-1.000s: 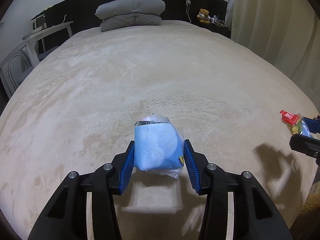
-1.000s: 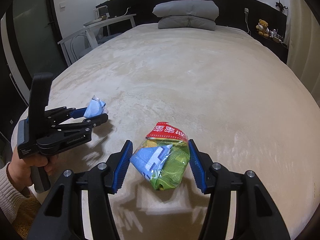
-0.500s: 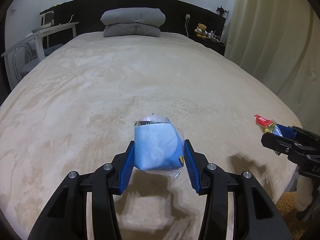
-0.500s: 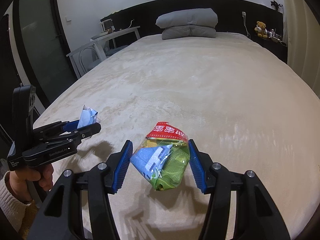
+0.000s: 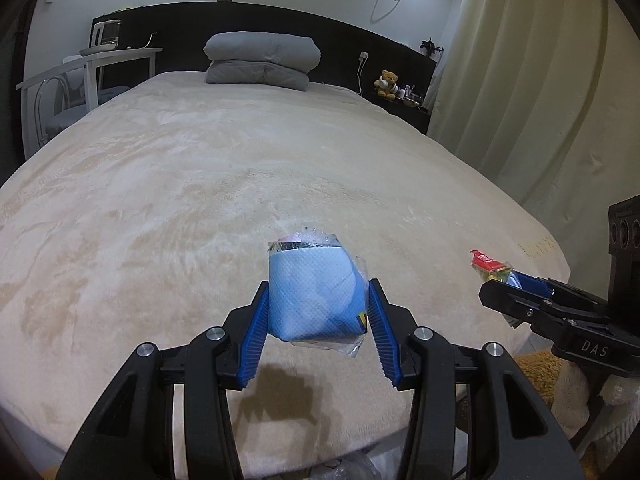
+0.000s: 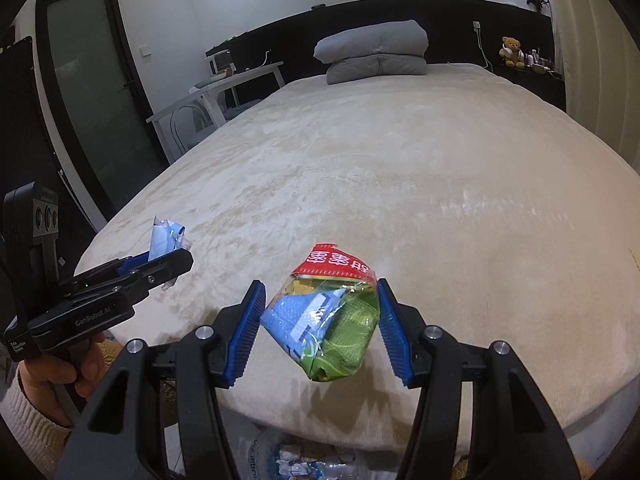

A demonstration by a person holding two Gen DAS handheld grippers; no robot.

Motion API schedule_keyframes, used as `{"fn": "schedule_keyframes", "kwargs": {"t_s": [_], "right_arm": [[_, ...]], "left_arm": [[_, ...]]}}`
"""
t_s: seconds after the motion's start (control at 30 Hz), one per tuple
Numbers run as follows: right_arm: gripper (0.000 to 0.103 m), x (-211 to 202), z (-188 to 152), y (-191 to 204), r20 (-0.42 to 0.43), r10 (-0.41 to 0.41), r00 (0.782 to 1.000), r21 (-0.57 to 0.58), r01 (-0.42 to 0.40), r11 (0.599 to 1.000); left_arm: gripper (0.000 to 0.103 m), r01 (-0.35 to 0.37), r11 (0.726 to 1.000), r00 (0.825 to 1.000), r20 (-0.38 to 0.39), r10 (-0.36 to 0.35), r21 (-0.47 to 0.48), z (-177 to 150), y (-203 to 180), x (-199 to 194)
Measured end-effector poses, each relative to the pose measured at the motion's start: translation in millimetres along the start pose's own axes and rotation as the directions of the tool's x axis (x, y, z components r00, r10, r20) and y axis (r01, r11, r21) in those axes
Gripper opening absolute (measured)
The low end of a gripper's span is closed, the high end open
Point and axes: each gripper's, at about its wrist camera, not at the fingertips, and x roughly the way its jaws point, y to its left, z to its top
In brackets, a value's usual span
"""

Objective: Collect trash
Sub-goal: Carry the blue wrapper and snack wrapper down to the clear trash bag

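Note:
My left gripper (image 5: 316,304) is shut on a light blue tissue pack (image 5: 312,296) in clear plastic and holds it above the foot of the beige bed (image 5: 240,184). It also shows at the left of the right wrist view (image 6: 168,256), with the blue pack (image 6: 164,238) sticking up. My right gripper (image 6: 320,316) is shut on a crumpled snack wrapper (image 6: 328,320), red, green and blue. It also shows at the right of the left wrist view (image 5: 500,280), gripping the wrapper (image 5: 490,268). A bag of collected trash (image 6: 304,460) lies below the bed's edge.
Folded grey bedding (image 5: 262,60) lies at the head of the bed against a dark headboard. A white desk and chair (image 5: 80,80) stand at the left, a teddy bear (image 5: 387,82) on a shelf and a curtain (image 5: 520,80) at the right. A dark door (image 6: 96,104) stands on the left.
Both grippers have pulled back toward the foot of the bed and tilted up, still holding their items. The bed's edge and the trash bag below have come into view.

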Motion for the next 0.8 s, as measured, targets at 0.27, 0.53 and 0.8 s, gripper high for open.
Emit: {"fn": "schedule_keyframes", "kwargs": {"t_s": [0.27,0.53,0.8], "right_arm": [[0.056,-46,-41,16,0.039,0.039,0.999,0.01,-0.039,0.999],[0.056,-75,-74,27,0.047,0.065,0.997,0.018,-0.066,0.998],[0.056,-81,-97,34,0.021,0.103,0.994,0.051,-0.104,0.993]], "left_arm": [[0.046,0.021,1.0,0.999,0.034,-0.02,-0.022,-43,-12,-49],[0.046,0.049,0.999,0.998,0.034,-0.049,0.004,-81,-28,-83],[0.046,0.088,0.996,0.996,0.02,-0.088,0.011,-104,-41,-100]]}}
